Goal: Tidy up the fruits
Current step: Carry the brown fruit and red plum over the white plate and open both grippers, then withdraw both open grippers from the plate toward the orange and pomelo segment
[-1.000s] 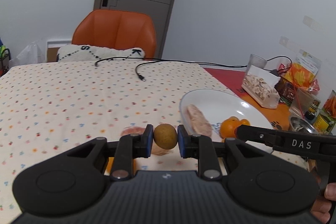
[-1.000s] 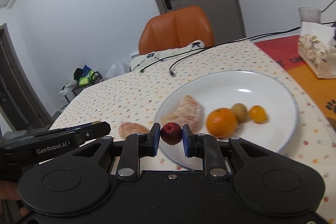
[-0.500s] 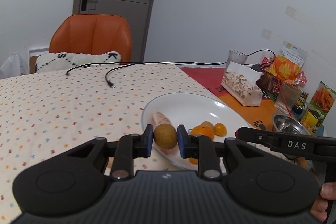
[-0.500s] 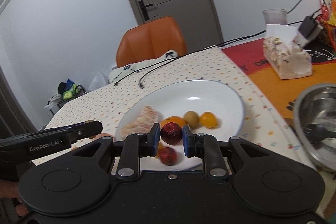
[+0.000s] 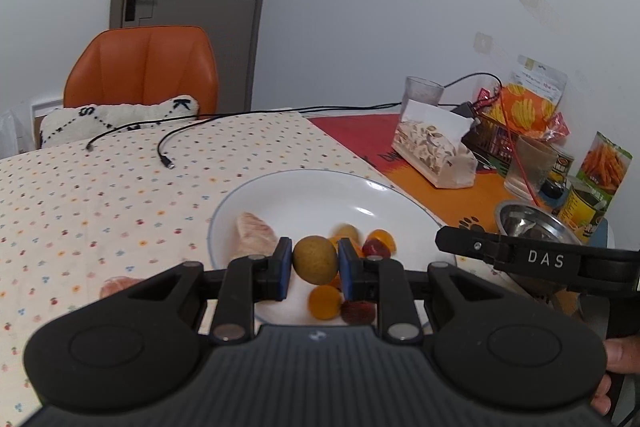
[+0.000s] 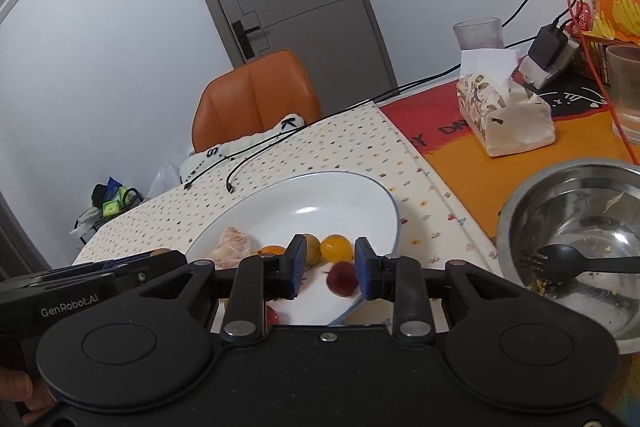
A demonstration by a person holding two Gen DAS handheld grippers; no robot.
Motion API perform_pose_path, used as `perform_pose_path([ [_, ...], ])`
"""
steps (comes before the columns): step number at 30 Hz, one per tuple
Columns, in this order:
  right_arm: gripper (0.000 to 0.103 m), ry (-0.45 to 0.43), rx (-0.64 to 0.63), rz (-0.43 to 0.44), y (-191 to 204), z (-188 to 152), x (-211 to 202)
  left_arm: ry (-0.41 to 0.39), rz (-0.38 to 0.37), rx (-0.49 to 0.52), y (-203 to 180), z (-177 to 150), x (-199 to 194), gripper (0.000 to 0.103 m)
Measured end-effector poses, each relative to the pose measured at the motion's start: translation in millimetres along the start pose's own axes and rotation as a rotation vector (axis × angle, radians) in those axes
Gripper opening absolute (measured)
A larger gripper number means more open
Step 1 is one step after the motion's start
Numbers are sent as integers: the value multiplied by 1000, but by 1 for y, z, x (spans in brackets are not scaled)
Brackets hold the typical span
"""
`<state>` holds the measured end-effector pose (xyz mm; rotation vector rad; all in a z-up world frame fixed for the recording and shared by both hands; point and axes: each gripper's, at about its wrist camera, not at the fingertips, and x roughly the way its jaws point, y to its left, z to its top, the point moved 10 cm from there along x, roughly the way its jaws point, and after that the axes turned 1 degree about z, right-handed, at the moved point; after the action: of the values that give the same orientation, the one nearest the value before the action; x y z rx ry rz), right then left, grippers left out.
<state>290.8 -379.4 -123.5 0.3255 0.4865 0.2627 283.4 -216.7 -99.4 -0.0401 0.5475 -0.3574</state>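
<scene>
I take the white plate (image 6: 352,195) as my landmark: fruit is gathered there. Above its near edge, my left gripper (image 5: 315,269) clamps a brown round fruit (image 5: 315,259), ready for dropping in. My right gripper (image 6: 329,267) has just been opening; the red fruit (image 6: 341,279) sits loose between its jaws, probably already resting on the plate.

A round brownish-green fruit (image 5: 315,259) is held above the near edge of the wide white plate (image 5: 320,195), which carries a pale pink peeled citrus piece (image 5: 254,235), small orange-yellow fruits (image 6: 336,248) and a dark red round fruit (image 6: 341,279).
</scene>
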Motion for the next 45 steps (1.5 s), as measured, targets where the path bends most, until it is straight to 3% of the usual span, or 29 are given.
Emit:
perform_pose_path([
  [9,29,16,31,8,-14,-9,-5,10,-44,40,-31,0,9,23],
  [15,29,8,49,3,-20,-11,-10,-10,-55,53,-37,3,4,37],
  [26,29,9,42,38,-2,-14,-12,-17,75,14,10,-5,-20,75],
  [31,29,20,20,66,14,-14,-12,-22,131,-46,36,-8,-33,79],
  [38,50,8,-10,99,41,-9,-19,-35,189,-73,63,-13,-57,83],
  [45,54,40,-44,121,63,-19,-15,-39,213,-119,88,-24,-72,83],
])
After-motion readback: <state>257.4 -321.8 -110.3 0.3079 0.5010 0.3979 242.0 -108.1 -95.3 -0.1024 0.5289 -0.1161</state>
